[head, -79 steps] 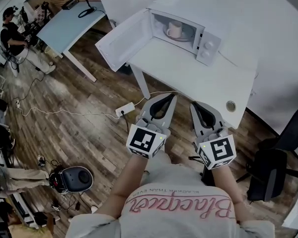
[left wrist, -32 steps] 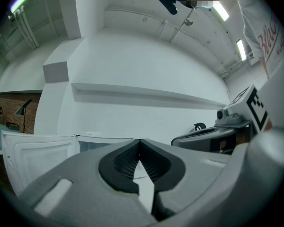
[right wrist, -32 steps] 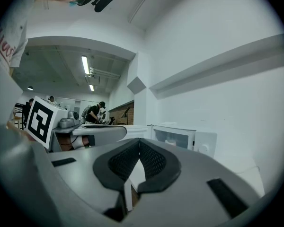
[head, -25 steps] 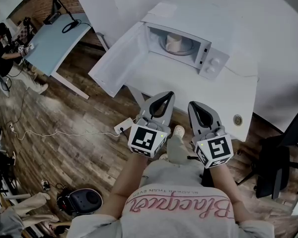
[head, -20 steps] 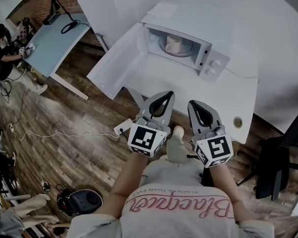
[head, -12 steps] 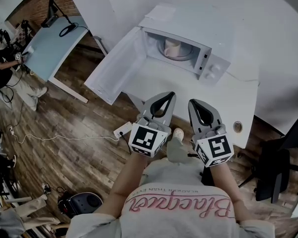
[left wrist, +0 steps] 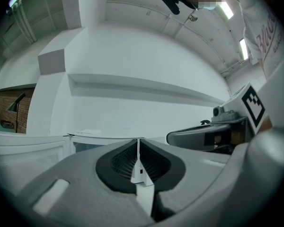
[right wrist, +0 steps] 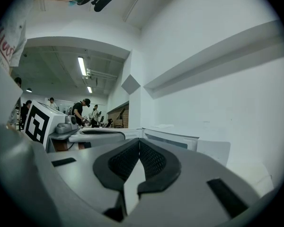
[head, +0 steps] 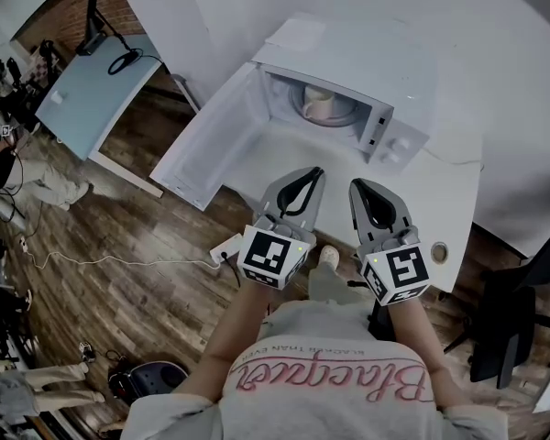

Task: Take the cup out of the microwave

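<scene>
The cup (head: pixel 317 104) is sitting inside the microwave (head: pixel 376 62), on the round glass plate (head: pixel 341 115) in its cavity, well apart from both grippers. The microwave is standing at the far edge of the white table (head: pixel 422 186), toward the far left corner, and its door (head: pixel 206 140) is hanging wide open, reaching out past the table's left edge. The person is holding the two grippers side by side over the near edge of the table, both lying level and pointing toward the microwave. The left gripper (head: pixel 314 170) is keeping its jaws pressed together, pad against pad, with nothing between them. The right gripper (head: pixel 358 184) is doing the same, its jaws meeting at the tips and gripping nothing. A round cable hole (head: pixel 439 252) is showing near the table's near right corner, just right of the right gripper
</scene>
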`<state>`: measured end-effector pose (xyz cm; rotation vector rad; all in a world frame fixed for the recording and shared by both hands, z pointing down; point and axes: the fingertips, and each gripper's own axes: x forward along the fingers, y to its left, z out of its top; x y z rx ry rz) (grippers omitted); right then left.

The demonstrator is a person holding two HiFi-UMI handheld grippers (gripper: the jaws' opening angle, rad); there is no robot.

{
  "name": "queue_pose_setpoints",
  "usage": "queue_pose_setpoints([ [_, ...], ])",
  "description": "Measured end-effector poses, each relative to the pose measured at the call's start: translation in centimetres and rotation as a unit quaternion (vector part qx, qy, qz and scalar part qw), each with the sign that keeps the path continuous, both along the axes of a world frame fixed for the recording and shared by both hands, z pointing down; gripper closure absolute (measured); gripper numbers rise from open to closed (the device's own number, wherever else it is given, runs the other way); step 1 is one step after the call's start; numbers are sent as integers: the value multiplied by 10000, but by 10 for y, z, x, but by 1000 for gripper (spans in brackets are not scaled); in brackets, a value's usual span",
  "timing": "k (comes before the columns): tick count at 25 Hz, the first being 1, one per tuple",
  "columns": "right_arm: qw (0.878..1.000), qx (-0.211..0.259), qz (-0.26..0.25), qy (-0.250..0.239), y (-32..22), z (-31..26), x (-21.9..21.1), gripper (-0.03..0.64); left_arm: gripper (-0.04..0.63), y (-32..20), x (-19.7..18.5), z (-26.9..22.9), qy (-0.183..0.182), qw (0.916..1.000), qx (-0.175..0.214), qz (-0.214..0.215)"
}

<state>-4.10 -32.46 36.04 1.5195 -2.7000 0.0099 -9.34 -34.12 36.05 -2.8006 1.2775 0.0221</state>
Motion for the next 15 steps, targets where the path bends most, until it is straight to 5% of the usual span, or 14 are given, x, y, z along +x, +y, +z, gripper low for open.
queue_pose_setpoints([
  [15,9997,-80,-175,-118,-77,3,5,604,552,-77,6,13,-137,9995,-266,-141],
])
